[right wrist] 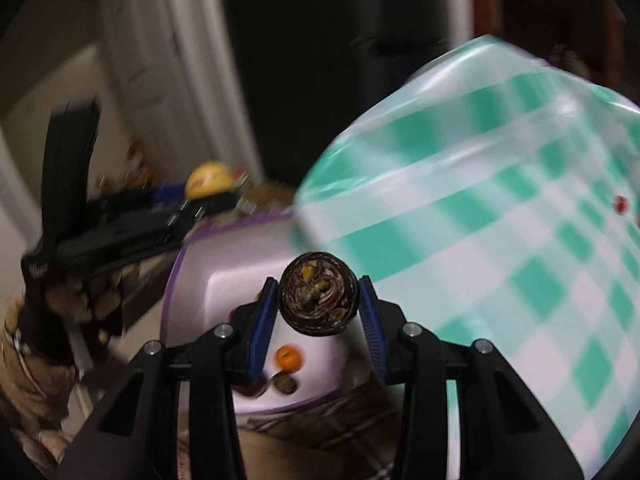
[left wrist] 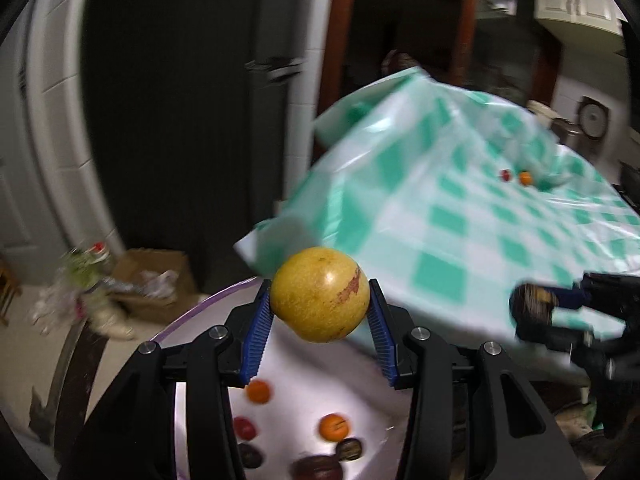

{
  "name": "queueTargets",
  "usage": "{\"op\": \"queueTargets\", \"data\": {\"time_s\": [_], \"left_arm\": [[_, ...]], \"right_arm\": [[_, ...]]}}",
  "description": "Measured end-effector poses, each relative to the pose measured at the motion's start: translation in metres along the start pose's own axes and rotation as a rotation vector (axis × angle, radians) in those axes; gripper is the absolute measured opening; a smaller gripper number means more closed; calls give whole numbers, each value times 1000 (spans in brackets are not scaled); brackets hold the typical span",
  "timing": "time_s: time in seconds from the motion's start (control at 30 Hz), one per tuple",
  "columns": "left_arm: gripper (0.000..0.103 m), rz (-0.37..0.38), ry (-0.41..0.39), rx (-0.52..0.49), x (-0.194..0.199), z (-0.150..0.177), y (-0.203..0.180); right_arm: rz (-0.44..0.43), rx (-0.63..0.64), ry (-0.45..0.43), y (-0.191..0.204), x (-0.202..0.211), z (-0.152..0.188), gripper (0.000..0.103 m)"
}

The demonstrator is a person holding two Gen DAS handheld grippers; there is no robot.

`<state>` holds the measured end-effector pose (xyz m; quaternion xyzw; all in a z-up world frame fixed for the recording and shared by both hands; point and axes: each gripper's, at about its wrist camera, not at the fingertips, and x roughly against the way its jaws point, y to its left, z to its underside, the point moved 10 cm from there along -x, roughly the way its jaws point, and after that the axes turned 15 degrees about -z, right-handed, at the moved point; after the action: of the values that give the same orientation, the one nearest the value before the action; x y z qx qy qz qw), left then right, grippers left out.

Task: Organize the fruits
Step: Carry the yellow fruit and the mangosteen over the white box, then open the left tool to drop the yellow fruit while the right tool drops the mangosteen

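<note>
Yellow and round, with a reddish scuffed streak on its skin, the fruit you hold sits squeezed between the blue ribbed pads of your left gripper, lifted above a white tray with a purple rim. Below it on that tray lie two small orange fruits, a red one and a few dark, wrinkled ones. Your right gripper is clamped on a dark, shrivelled round fruit with yellowish patches, also raised over the tray, where one orange fruit shows just under the blue pads. Beside the tray runs a table under a green-and-white checked plastic cloth; far along it rest a small red fruit and a small orange one, close together. From the right wrist you can see your left gripper off to the side, blurred, carrying the yellow fruit. On the floor behind sits a cardboard box with crumpled clutter near it.
</note>
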<state>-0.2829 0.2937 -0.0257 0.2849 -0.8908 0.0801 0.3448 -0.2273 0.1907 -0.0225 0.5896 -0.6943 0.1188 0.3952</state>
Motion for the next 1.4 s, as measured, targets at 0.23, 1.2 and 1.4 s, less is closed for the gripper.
{"op": "queueTargets", "data": {"time_s": [0.23, 1.2, 1.4], "left_arm": [[44, -97, 103, 30, -44, 42, 42], [45, -275, 731, -12, -216, 175, 93], [46, -243, 718, 25, -215, 175, 93]], "right_arm": [[-37, 83, 230, 32, -83, 38, 41], [47, 131, 713, -5, -253, 109, 45], [52, 123, 645, -1, -239, 95, 74]]}}
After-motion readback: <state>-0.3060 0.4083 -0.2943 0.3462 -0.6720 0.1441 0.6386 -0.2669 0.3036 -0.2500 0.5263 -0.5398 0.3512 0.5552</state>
